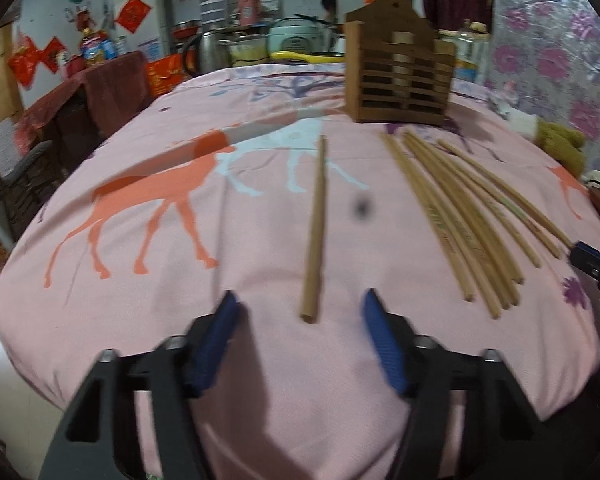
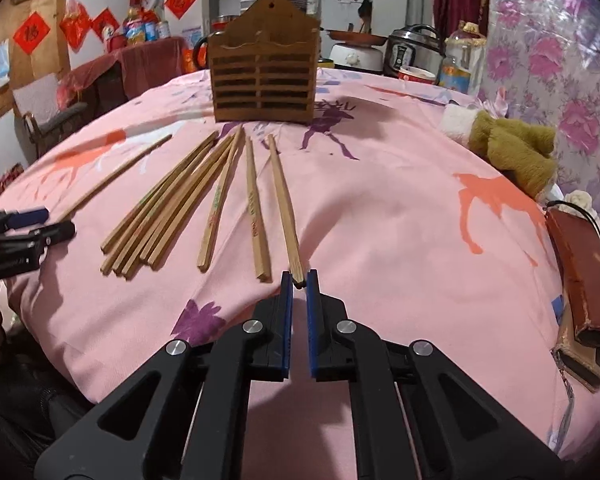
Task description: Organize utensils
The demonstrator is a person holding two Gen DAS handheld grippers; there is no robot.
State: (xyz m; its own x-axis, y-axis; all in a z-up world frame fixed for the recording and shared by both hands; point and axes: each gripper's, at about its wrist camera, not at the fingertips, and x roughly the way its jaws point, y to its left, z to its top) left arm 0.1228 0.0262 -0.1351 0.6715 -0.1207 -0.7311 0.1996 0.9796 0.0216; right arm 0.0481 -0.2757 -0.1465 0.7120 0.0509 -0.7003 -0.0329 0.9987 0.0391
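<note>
Blue-padded right gripper (image 2: pixel 299 280) sits lowest in the right wrist view, jaws nearly together, pinching the near end of the rightmost chopstick (image 2: pixel 283 200). The contact itself is small and partly hidden between the pads; the stick's far end points toward the wooden holder (image 2: pixel 263 76).

Left gripper (image 1: pixel 298 304) is about half open, nothing held. A single chopstick (image 1: pixel 316 232) lies on the cloth with its near end between the blue pads (image 1: pixel 216 344), touching neither. Both pads are motion-blurred, so their edges are soft. No earlier frame given.

Remaining chopsticks (image 2: pixel 172 204) fan out on the pink deer-print cloth (image 2: pixel 380 208), near ends toward the cameras, tips converging just in front of the holder. Several overlap in the left cluster, so an exact count is unclear. Printed text on a few sticks is unreadable.

Slatted holder stands upright at the far side of the table; inside is dark, contents cannot be told. In the left wrist view a pale cylinder behind the slats is hard to identify.

At the right edge lie a brown plush toy (image 2: pixel 516 152) and a reddish case (image 2: pixel 584 276), both partly cut off. The left gripper's tip appears at the left edge of the right wrist view, with a hand below it mostly out of frame. Background kitchen clutter is blurred.
</note>
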